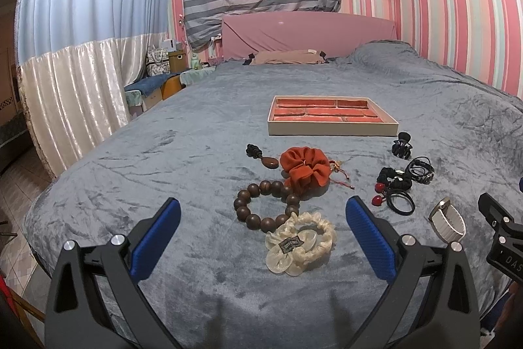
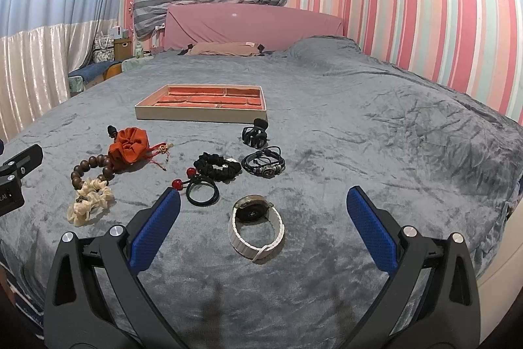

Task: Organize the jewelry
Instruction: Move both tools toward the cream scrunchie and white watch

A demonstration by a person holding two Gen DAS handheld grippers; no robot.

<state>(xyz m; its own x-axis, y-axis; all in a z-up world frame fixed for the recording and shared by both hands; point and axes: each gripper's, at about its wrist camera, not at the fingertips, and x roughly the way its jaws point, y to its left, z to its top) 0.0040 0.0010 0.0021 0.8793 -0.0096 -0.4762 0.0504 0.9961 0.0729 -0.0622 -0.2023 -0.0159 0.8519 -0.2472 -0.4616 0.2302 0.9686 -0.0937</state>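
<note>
Jewelry lies on a grey bedspread. My left gripper (image 1: 263,213) is open and empty, above a cream scrunchie (image 1: 299,242) and a brown bead bracelet (image 1: 261,206). An orange scrunchie (image 1: 305,169) lies beyond them. My right gripper (image 2: 263,205) is open and empty, around a white-strap watch (image 2: 256,228). Black hair ties with red beads (image 2: 201,187), a black scrunchie (image 2: 217,167), a dark cord bracelet (image 2: 263,165) and a black claw clip (image 2: 255,133) lie further off. A cream tray with red lining (image 2: 199,113) (image 1: 330,128) stands behind them.
A small dark pendant (image 1: 261,156) lies left of the orange scrunchie. A pink headboard (image 1: 307,31) and a pillow (image 1: 287,57) are at the far end. The bed's left edge (image 1: 52,185) drops to a tiled floor. A striped wall stands on the right.
</note>
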